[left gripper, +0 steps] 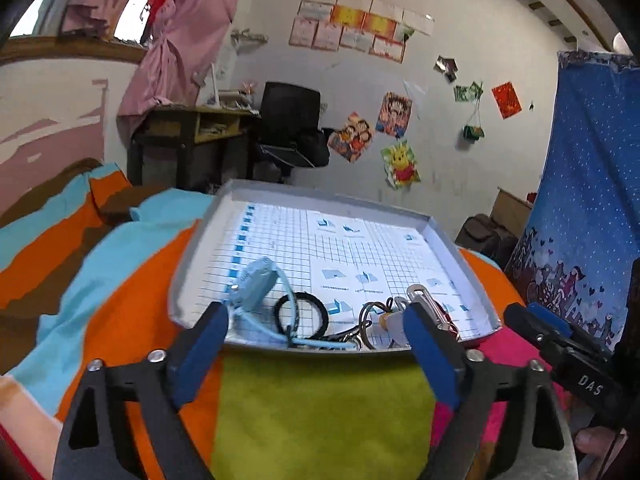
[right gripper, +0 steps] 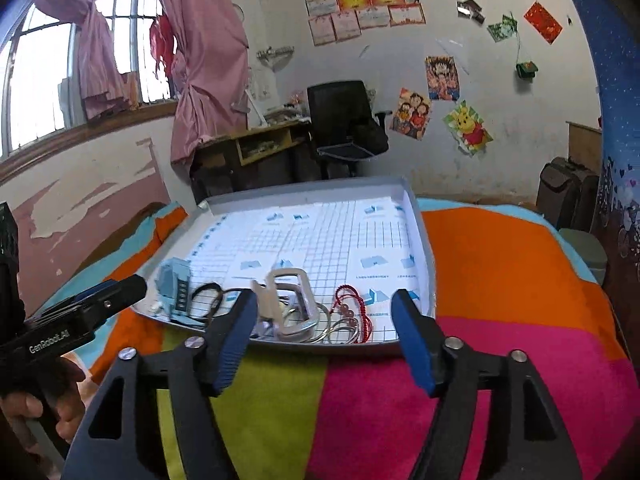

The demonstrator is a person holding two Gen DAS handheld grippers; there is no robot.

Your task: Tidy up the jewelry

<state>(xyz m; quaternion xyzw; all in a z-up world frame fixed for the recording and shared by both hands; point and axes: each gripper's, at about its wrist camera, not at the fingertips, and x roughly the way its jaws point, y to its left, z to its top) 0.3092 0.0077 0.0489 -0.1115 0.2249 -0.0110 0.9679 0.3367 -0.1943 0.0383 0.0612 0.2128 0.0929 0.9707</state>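
A shallow grey tray (left gripper: 188, 264) lined with gridded paper lies on a striped blanket; it also shows in the right wrist view (right gripper: 426, 240). Along its near edge lie a light blue combination lock with cable (left gripper: 256, 280), a black hair tie (left gripper: 302, 314), metal rings (right gripper: 340, 326), a silver carabiner (right gripper: 296, 300) and a red bead bracelet (right gripper: 354, 304). My left gripper (left gripper: 316, 332) is open and empty just before the tray's near edge. My right gripper (right gripper: 324, 320) is open and empty, above the same edge near the carabiner.
The blanket (right gripper: 500, 272) has orange, green, pink and blue stripes. A blue dotted curtain (left gripper: 580, 200) hangs at the right. A desk (right gripper: 256, 148) and a black office chair (right gripper: 344, 120) stand by the far wall. A suitcase (right gripper: 568, 196) sits at the right.
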